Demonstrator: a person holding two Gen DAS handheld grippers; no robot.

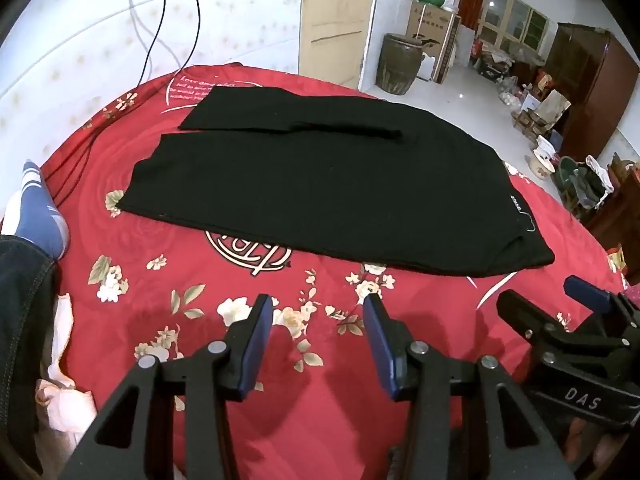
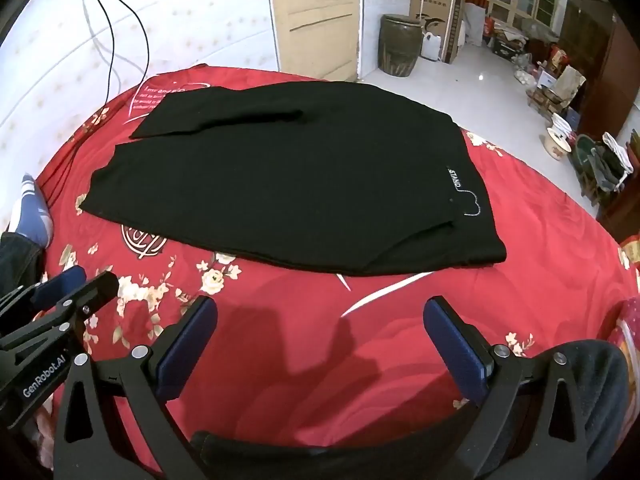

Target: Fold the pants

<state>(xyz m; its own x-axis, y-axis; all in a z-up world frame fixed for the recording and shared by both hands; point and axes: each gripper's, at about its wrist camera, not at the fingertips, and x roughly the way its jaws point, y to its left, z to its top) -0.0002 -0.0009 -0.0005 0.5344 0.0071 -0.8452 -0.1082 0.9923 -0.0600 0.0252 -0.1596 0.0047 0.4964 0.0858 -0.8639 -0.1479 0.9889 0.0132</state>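
Black pants [image 1: 320, 184] lie flat on a red floral bedspread [image 1: 280, 420], waist to the right with a small white "STAND" label, legs reaching left. They also show in the right wrist view [image 2: 280, 184]. My left gripper [image 1: 319, 304] is open and empty, held over the bedspread short of the pants' near edge. My right gripper [image 2: 320, 308] is open wider and empty, also short of the near edge, below the waist end. Each gripper shows at the edge of the other's view: right [image 1: 584, 292], left [image 2: 80, 280].
A person's foot in a blue and white sock [image 1: 40, 208] rests on the bed at the left. Cables [image 1: 176, 20] hang down the wall behind. Beyond the bed's right edge is a tiled floor with a dark jar [image 1: 400, 64], boxes and a wooden cabinet [image 1: 592, 88].
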